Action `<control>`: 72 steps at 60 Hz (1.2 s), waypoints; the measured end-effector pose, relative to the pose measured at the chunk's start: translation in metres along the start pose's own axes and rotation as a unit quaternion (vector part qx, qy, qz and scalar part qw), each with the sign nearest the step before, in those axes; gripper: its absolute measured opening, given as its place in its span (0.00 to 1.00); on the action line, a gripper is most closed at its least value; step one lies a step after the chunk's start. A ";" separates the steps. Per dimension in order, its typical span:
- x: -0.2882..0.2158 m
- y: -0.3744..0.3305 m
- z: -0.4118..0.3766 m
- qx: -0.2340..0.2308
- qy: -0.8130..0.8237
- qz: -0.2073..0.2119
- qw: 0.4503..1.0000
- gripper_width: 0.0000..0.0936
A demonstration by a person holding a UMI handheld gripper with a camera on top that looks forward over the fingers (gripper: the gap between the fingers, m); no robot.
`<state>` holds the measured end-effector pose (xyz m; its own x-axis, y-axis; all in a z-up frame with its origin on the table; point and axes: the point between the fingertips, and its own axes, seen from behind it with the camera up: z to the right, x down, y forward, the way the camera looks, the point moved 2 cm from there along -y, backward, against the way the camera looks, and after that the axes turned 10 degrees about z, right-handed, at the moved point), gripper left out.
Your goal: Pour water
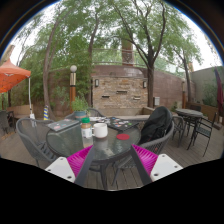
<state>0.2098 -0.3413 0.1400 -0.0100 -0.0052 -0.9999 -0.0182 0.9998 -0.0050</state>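
A white cup (100,130) stands upright on the round glass table (110,143), beyond the fingers and slightly to their left. Just beside it on the left stands a small bottle (87,129) with a green band, also upright. Whether either holds water cannot be told

— What lies ahead of the jaws?
— A glass tabletop (120,150) on a patio, carrying a white cup (100,130) beside a green-capped bottle (87,129), a red lid (123,137) nearby.
— And the gripper (113,160)?
— Its pink pads (80,158) stand apart, nothing between them. Chairs (158,128) ring the tabletop; a stone wall (122,90) and trees stand beyond.
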 end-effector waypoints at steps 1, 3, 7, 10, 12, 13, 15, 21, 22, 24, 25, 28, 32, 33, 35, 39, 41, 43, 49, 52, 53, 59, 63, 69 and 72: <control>0.000 -0.007 0.001 0.001 0.001 0.001 1.000 0.87; 0.001 -0.006 0.001 0.004 0.002 0.000 1.000 0.87; 0.002 -0.002 0.004 0.008 0.007 -0.003 1.000 0.87; 0.000 0.001 0.003 0.008 0.014 -0.001 1.000 0.88; -0.002 0.010 -0.001 0.005 0.017 0.000 1.000 0.89; -0.003 0.012 -0.003 0.002 0.017 0.000 1.000 0.89; -0.004 0.015 -0.006 -0.003 0.018 -0.001 1.000 0.89; -0.003 0.030 -0.015 -0.009 0.004 0.001 1.000 0.89; -0.003 0.034 -0.018 -0.010 0.001 0.002 1.000 0.89; -0.002 0.042 -0.025 -0.015 -0.006 0.007 1.000 0.89; -0.001 0.046 -0.030 -0.018 -0.009 0.011 1.000 0.89; -0.002 0.061 -0.047 -0.037 -0.024 0.029 0.999 0.89; 0.000 0.084 -0.067 -0.047 -0.035 0.052 0.997 0.88; 0.004 0.091 -0.072 -0.047 -0.032 0.051 0.997 0.87; 0.012 0.104 -0.084 -0.052 -0.023 0.046 0.997 0.87; 0.022 0.131 -0.107 -0.064 0.000 0.037 0.997 0.87; 0.024 0.145 -0.113 -0.060 0.005 0.037 0.998 0.87; 0.025 0.159 -0.115 -0.051 0.005 0.040 0.998 0.87; 0.033 0.195 -0.118 -0.023 0.000 0.039 0.999 0.87; 0.037 0.210 -0.122 -0.014 0.010 0.037 0.999 0.87; 0.037 0.215 -0.122 -0.012 0.014 0.036 0.999 0.87; 0.041 0.237 -0.124 -0.007 0.039 0.036 0.999 0.84; 0.047 0.252 -0.122 0.002 0.043 0.032 0.999 0.67; 0.055 0.258 -0.127 0.005 0.049 0.038 0.998 0.48; 0.054 0.253 -0.131 0.007 0.058 0.035 0.998 0.48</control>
<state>0.0733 -0.0912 0.0858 -0.1257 0.0636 -0.9900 -0.0002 0.9979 0.0641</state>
